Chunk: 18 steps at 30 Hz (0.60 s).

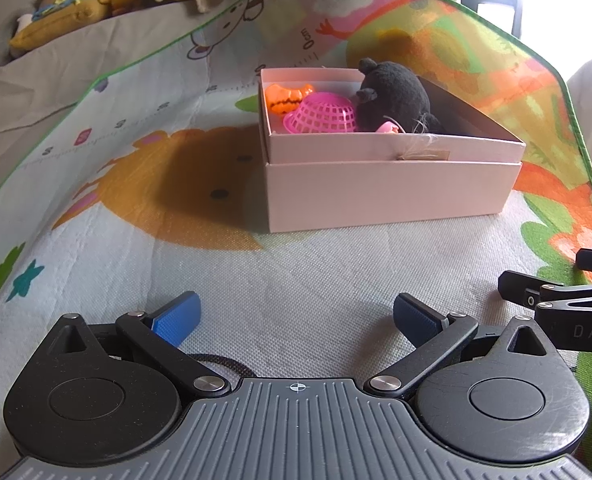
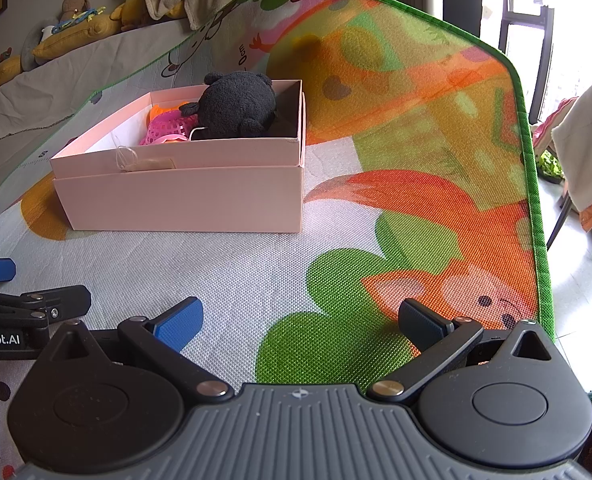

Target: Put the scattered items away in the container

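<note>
Left wrist view: both the left tongs (image 1: 296, 316) and right tongs (image 2: 300, 318) are held apart and empty over the play mat (image 1: 304, 280), while the black plush (image 1: 392, 96), pink basket (image 1: 324, 114) and orange toy (image 1: 287, 96) are seen inside the pink box (image 1: 376, 192) toward the mat's far edge.

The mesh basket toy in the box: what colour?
Pink; the mesh basket shows best in the left wrist view.

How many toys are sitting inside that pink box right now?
4 visible in the pink box: an orange pumpkin toy at the far left corner, a pink mesh basket upside down in the middle, a black plush on the right, and a small pink piece at the near wall. More may hide beneath.
</note>
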Each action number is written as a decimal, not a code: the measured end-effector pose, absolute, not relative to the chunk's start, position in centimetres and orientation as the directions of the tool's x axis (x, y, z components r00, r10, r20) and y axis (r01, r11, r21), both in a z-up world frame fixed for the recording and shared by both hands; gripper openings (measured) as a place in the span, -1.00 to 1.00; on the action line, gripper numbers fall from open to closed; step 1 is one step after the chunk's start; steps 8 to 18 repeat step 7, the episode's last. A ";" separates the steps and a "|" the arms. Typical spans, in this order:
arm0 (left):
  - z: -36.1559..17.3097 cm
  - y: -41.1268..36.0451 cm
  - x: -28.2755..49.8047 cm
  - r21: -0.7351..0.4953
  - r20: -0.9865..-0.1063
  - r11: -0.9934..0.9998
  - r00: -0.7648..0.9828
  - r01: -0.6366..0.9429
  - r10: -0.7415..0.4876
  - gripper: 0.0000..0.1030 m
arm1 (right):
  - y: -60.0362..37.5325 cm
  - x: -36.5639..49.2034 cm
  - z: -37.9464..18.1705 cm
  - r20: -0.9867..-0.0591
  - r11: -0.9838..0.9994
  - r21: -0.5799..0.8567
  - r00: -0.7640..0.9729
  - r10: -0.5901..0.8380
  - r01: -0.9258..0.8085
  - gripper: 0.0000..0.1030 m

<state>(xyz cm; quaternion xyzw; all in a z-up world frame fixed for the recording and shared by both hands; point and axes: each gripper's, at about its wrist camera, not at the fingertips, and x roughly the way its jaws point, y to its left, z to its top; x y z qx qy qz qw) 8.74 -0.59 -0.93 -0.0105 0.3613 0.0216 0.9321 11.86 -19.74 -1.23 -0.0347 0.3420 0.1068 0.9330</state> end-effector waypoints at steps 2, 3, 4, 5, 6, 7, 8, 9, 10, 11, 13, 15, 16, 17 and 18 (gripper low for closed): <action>-0.9 -0.6 8.7 -0.004 -0.674 0.999 0.738 -0.048 0.033 1.00 | -19.7 11.9 -1.2 -0.646 0.975 0.008 0.743 0.176 -0.223 1.00; -0.9 -0.6 8.7 -0.003 -0.674 0.999 0.738 -0.047 0.033 1.00 | -19.7 11.9 -1.2 -0.646 0.975 0.008 0.743 0.176 -0.223 1.00; -0.9 -0.6 8.7 -0.004 -0.674 0.999 0.738 -0.048 0.032 1.00 | -19.7 11.9 -1.2 -0.645 0.975 0.008 0.743 0.176 -0.223 1.00; -0.9 -0.6 8.7 -0.005 -0.674 0.999 0.738 -0.048 0.032 1.00 | -19.7 11.9 -1.2 -0.646 0.975 0.008 0.743 0.176 -0.223 1.00; -0.9 -0.6 8.7 -0.005 -0.673 0.999 0.739 -0.047 0.032 1.00 | -19.7 11.9 -1.2 -0.646 0.975 0.008 0.743 0.176 -0.223 1.00; -0.9 -0.6 8.7 -0.005 -0.674 0.999 0.738 -0.048 0.032 1.00 | -19.7 11.9 -1.2 -0.646 0.975 0.008 0.743 0.176 -0.223 1.00; -0.9 -0.6 8.7 -0.005 -0.674 0.999 0.738 -0.048 0.032 1.00 | -19.7 11.9 -1.2 -0.646 0.975 0.008 0.743 0.176 -0.223 1.00; -0.9 -0.6 8.7 -0.005 -0.674 0.999 0.738 -0.048 0.032 1.00 | -19.7 11.9 -1.2 -0.646 0.975 0.008 0.743 0.176 -0.223 1.00; -0.9 -0.6 8.7 -0.005 -0.674 0.999 0.738 -0.048 0.032 1.00 | -19.7 11.9 -1.2 -0.646 0.975 0.008 0.743 0.176 -0.223 1.00; -0.9 -0.6 8.7 -0.005 -0.674 0.999 0.738 -0.048 0.032 1.00 | -19.7 11.9 -1.2 -0.646 0.975 0.008 0.743 0.176 -0.223 1.00; -0.9 -0.6 8.7 -0.005 -0.674 0.999 0.738 -0.048 0.032 1.00 | -19.7 11.9 -1.2 -0.646 0.975 0.008 0.743 0.176 -0.223 1.00; -0.9 -0.6 8.7 -0.005 -0.674 0.999 0.738 -0.048 0.032 1.00 | -19.7 11.9 -1.2 -0.646 0.975 0.008 0.743 0.176 -0.223 1.00; -0.9 -0.6 8.7 -0.005 -0.674 0.999 0.738 -0.048 0.032 1.00 | -19.7 11.9 -1.2 -0.646 0.975 0.008 0.743 0.176 -0.223 1.00; -0.9 -0.6 8.7 -0.005 -0.674 0.999 0.738 -0.048 0.032 1.00 | -19.7 11.9 -1.2 -0.646 0.975 0.008 0.743 0.176 -0.223 1.00; -0.9 -0.6 8.7 -0.005 -0.674 0.999 0.738 -0.048 0.032 1.00 | -19.7 11.9 -1.2 -0.646 0.975 0.008 0.743 0.176 -0.223 1.00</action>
